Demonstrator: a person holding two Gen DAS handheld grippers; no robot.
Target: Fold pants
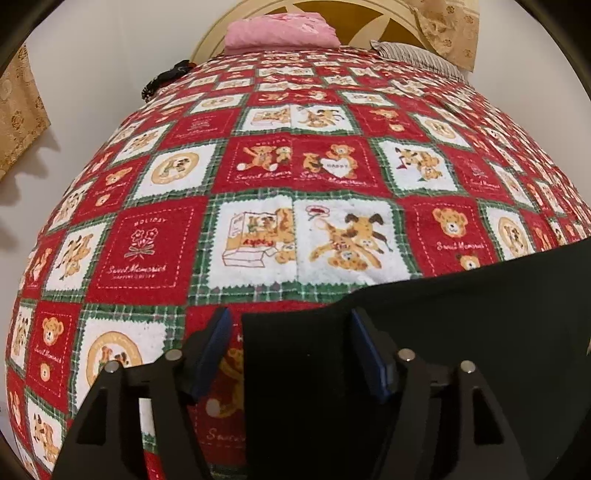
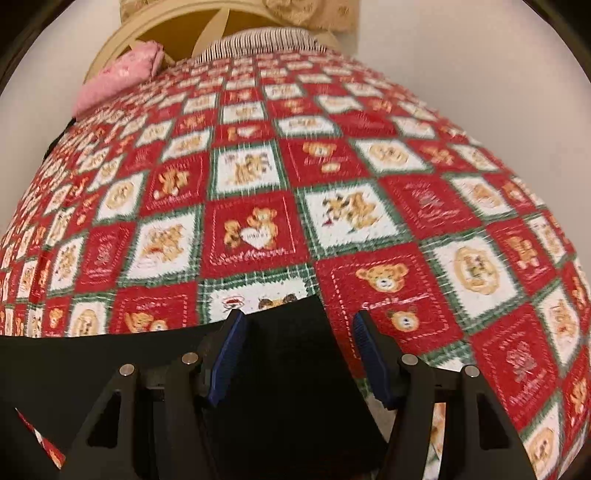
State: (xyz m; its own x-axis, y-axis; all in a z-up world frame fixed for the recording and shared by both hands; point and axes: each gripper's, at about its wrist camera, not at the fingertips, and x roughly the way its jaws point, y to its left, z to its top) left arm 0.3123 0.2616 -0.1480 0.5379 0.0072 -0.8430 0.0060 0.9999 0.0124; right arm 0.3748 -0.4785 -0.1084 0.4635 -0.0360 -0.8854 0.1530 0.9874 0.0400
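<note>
a red teddy-bear patchwork blanket point(image 1: 258, 177) covers the bed, with a folded pink cloth point(image 1: 280, 31) near the headboard point(image 1: 388, 22).

pants point(image 1: 461, 314): plain black
bedspread point(image 1: 258, 177): red and white squares, green plaid borders, tan teddy bears
gripper pads point(image 1: 216, 354): blue
folded cloth point(image 1: 280, 31), far ahead: pink
curtain point(image 1: 22, 110): gold floral

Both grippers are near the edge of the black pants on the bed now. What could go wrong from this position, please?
1. Both the left gripper and right gripper are open astride corners of the black pants; closing shallowly could let the fabric slip out.
2. The fingers may also pinch the teddy-bear blanket underneath and lift it with the pants.
</note>
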